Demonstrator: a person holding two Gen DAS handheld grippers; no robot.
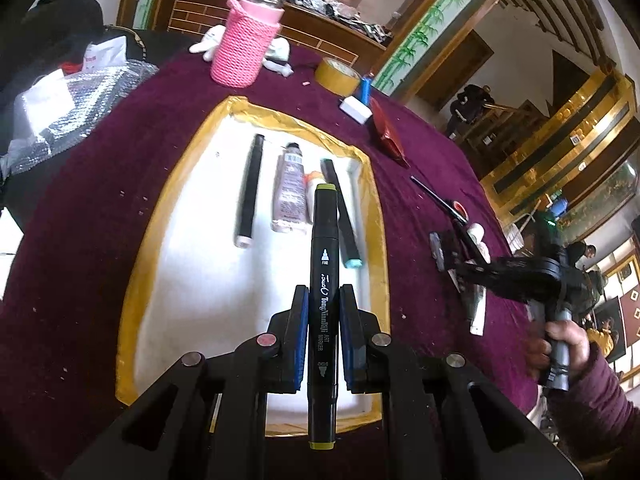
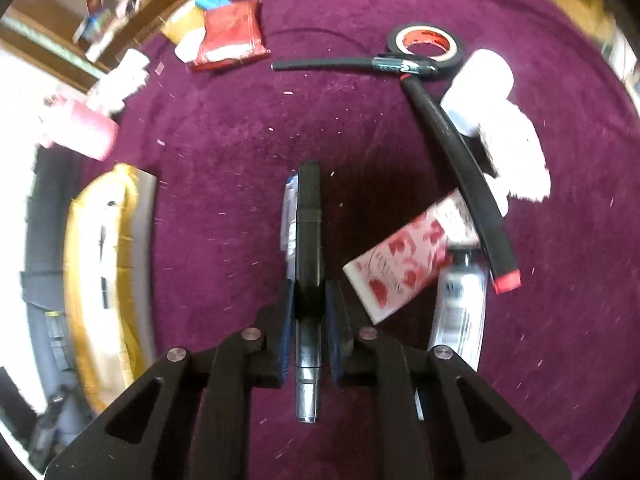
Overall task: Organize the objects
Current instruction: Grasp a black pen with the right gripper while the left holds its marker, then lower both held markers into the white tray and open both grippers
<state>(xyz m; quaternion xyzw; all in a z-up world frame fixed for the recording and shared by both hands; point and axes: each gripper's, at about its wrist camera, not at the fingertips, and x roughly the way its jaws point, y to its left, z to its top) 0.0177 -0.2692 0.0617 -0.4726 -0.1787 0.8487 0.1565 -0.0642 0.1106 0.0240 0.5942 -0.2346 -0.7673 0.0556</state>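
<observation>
My left gripper (image 1: 324, 300) is shut on a black art marker with olive-green caps (image 1: 323, 264), held above the white tray with a yellow taped rim (image 1: 192, 152). In the tray lie a black marker (image 1: 249, 188), a pale tube (image 1: 289, 188) and a black marker with a light-blue cap (image 1: 342, 216). My right gripper (image 2: 310, 292) is shut on a black pen with a silver end (image 2: 309, 240), above the purple cloth; a clear blue pen (image 2: 289, 204) lies beneath it. The right gripper also shows in the left wrist view (image 1: 452, 256) to the right of the tray.
A pink knitted bottle (image 1: 248, 36), yellow tape roll (image 1: 338, 76) and red packet (image 1: 386, 128) lie beyond the tray. Near the right gripper are a red-flowered tube (image 2: 404, 256), a silver tube (image 2: 460, 304), black tape roll (image 2: 426, 42), black hose (image 2: 460, 152) and white bottle (image 2: 480, 88).
</observation>
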